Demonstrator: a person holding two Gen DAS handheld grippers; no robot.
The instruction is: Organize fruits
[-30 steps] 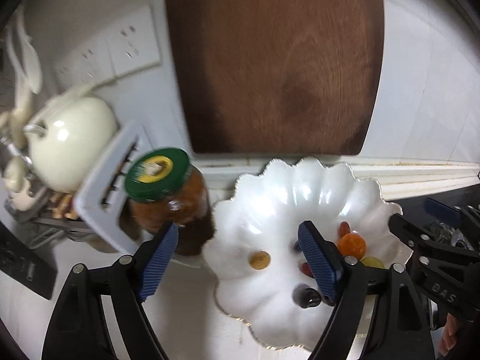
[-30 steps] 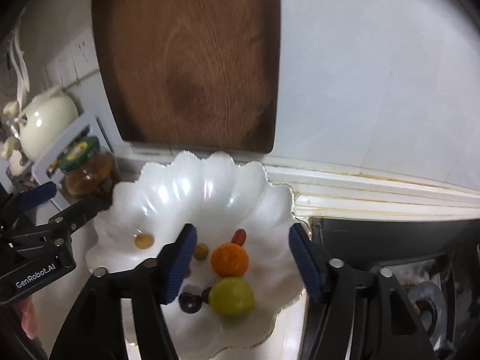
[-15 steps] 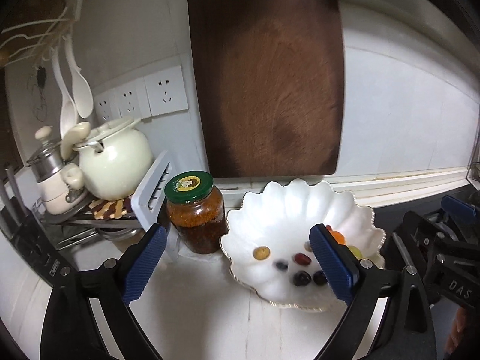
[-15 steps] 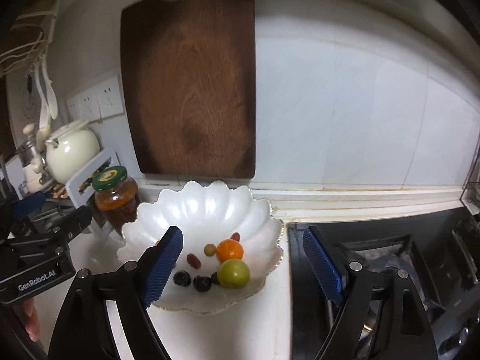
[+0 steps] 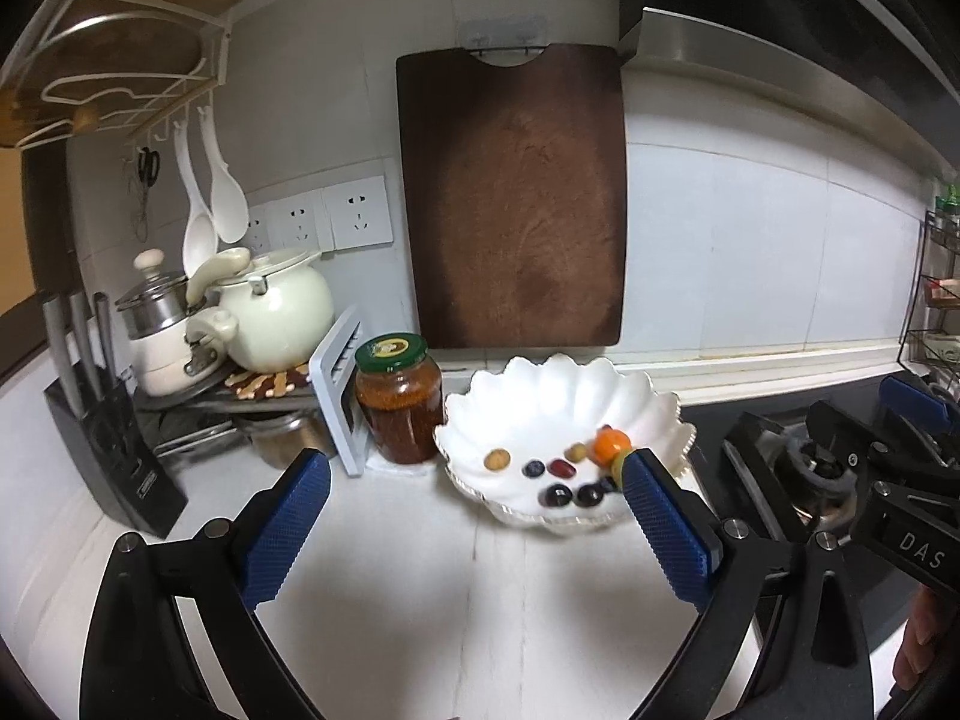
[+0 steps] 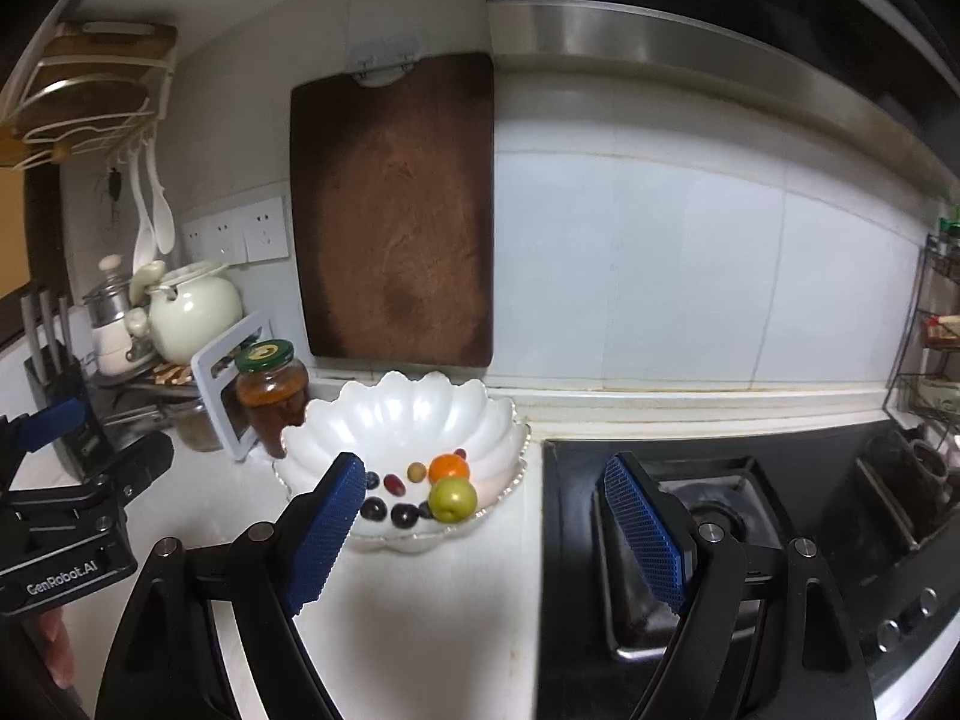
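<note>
A white scalloped bowl (image 5: 558, 396) (image 6: 408, 414) sits on the white counter and holds several small fruits: an orange one (image 5: 611, 444) (image 6: 449, 468), a green one (image 6: 452, 499), dark grapes (image 5: 558, 495) (image 6: 373, 507), a red one (image 5: 561, 468) and a tan one (image 5: 497, 459). My left gripper (image 5: 477, 531) is open and empty, held back above the counter in front of the bowl. My right gripper (image 6: 489, 531) is open and empty, just in front of the bowl's right side.
A jar with a green lid (image 5: 397, 396) (image 6: 271, 390) stands left of the bowl. A dark cutting board (image 5: 510, 198) hangs on the wall behind. A cream pot (image 5: 273, 318), a knife block (image 5: 114, 450) and a white rack (image 5: 336, 384) are at left. A gas stove (image 6: 750, 516) is at right.
Both grippers have pulled back and up from the bowl, so it looks smaller and farther away. Both stay open and empty. The fruits lie in the bowl as before.
</note>
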